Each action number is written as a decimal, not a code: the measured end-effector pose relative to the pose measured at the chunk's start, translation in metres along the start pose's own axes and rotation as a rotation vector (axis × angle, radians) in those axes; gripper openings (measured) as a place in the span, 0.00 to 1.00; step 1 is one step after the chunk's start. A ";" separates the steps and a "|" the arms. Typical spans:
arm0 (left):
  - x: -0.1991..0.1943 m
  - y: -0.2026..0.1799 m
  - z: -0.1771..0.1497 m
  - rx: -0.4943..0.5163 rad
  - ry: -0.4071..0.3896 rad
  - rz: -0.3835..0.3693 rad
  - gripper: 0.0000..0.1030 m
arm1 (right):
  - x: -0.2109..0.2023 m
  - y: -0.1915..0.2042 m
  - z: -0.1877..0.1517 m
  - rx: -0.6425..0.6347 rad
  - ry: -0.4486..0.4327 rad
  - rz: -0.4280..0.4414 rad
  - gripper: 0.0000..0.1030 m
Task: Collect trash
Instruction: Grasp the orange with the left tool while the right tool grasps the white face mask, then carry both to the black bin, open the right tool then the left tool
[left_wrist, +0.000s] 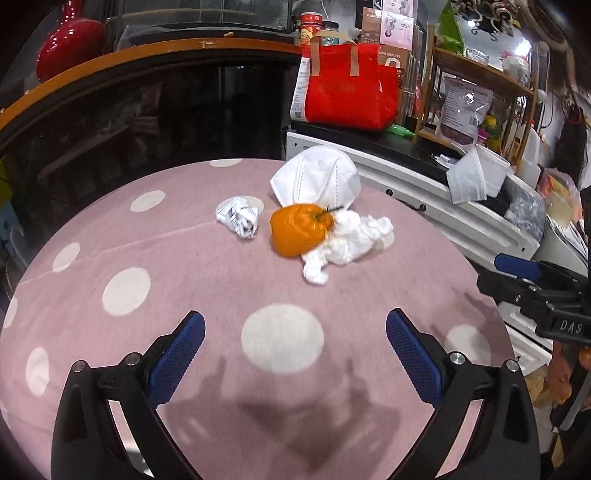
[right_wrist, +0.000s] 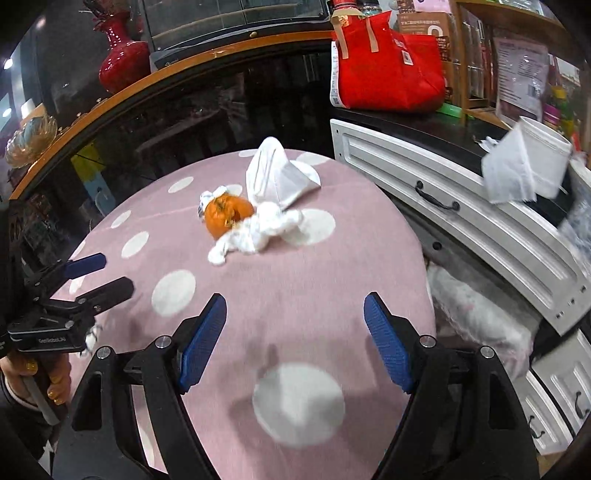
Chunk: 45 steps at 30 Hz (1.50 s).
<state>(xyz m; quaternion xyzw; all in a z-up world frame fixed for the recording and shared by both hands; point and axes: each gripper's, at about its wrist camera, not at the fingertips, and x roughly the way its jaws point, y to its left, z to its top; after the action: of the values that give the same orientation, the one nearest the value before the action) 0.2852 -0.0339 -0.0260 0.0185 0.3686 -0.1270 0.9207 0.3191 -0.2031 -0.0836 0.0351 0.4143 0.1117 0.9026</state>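
On the pink polka-dot table (left_wrist: 177, 266) lie an orange fruit (left_wrist: 300, 229), a crumpled white tissue (left_wrist: 347, 242) touching it, a crumpled printed paper ball (left_wrist: 239, 218) and a white face mask (left_wrist: 317, 177). The same fruit (right_wrist: 227, 215), tissue (right_wrist: 255, 232) and mask (right_wrist: 279, 177) show in the right wrist view, with the paper ball (right_wrist: 207, 198) partly hidden behind the fruit. My left gripper (left_wrist: 295, 332) is open and empty, well short of the trash. My right gripper (right_wrist: 295, 315) is open and empty, also short of it.
A white drawer cabinet (right_wrist: 461, 221) stands right of the table (right_wrist: 317, 280), with a red bag (left_wrist: 347, 88) on top. A dark glass counter (left_wrist: 147, 118) with a red vase (left_wrist: 68, 40) lies behind. The right gripper shows at the left view's right edge (left_wrist: 517, 275).
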 end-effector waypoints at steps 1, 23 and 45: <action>0.006 0.001 0.006 -0.004 0.002 -0.004 0.94 | 0.006 -0.001 0.007 -0.003 -0.001 -0.002 0.74; 0.119 0.016 0.075 -0.147 0.123 -0.133 0.61 | 0.135 -0.003 0.123 -0.047 0.025 0.048 0.67; 0.027 0.033 0.046 -0.173 -0.002 -0.147 0.48 | 0.059 0.023 0.105 -0.076 -0.106 0.035 0.11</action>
<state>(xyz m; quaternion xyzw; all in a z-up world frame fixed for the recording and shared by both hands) 0.3432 -0.0138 -0.0126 -0.0883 0.3776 -0.1620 0.9074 0.4314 -0.1638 -0.0550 0.0141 0.3605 0.1409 0.9219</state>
